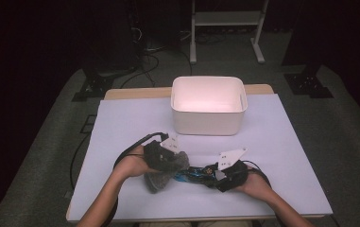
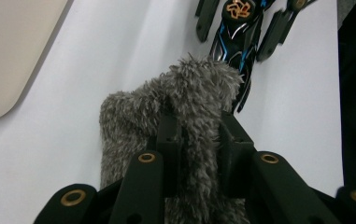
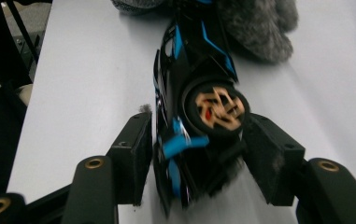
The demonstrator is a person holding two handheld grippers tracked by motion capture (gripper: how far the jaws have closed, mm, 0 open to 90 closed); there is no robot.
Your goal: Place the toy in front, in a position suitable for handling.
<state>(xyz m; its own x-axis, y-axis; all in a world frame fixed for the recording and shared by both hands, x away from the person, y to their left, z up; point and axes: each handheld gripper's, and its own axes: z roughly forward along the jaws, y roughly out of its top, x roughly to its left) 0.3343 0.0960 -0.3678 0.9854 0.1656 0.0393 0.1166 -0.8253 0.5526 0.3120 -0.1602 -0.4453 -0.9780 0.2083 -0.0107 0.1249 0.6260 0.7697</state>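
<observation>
Left hand-held gripper [image 2: 196, 135] is clenching the grey furry pouch [image 2: 175, 107]; my right hand-held gripper [image 3: 196, 154], released, is straddling the toy car [image 3: 194, 93]. I'm keeping both steady.

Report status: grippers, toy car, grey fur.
Left gripper shut on fur. Right gripper open, jaws flanking toy car. Bin behind, path clear.
</observation>
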